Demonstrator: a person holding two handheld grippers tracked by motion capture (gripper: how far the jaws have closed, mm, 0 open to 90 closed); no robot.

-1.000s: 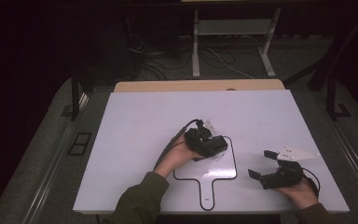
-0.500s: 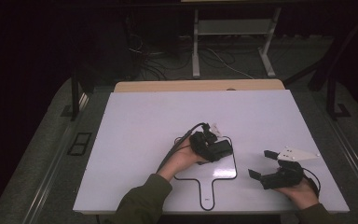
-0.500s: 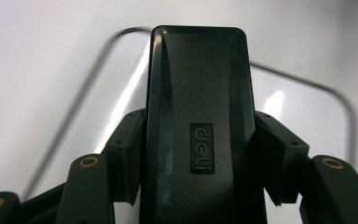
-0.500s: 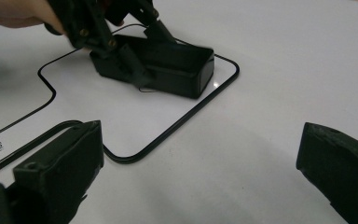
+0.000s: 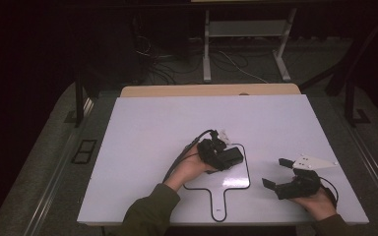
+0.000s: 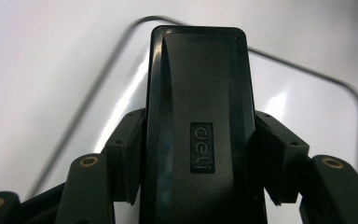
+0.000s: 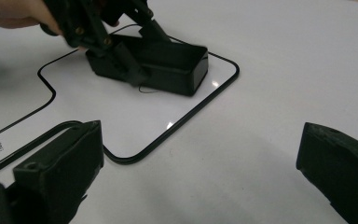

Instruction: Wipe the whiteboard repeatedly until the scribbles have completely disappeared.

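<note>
A black rectangular block marked "deli" (image 6: 196,116) is clamped between the jaws of my left gripper (image 5: 226,156). It lies low over the white board, inside the square part of a paddle-shaped black outline (image 5: 248,178). In the right gripper view the block (image 7: 172,65) sits slightly tilted inside the outline (image 7: 193,109), held by the left gripper (image 7: 116,56); I cannot tell if it touches the board. My right gripper (image 5: 274,172) is open with nothing between its jaws, to the right of the outline near the board's front right.
The white board (image 5: 142,132) covers the table, with a wooden strip (image 5: 206,90) along its far edge. Behind it are a dark floor, cables and a metal stand (image 5: 243,29). A cable (image 5: 184,152) trails from the left gripper.
My left gripper has shifted slightly right and toward the front with the black block, settling over the outline's square. The right gripper has stayed put.
</note>
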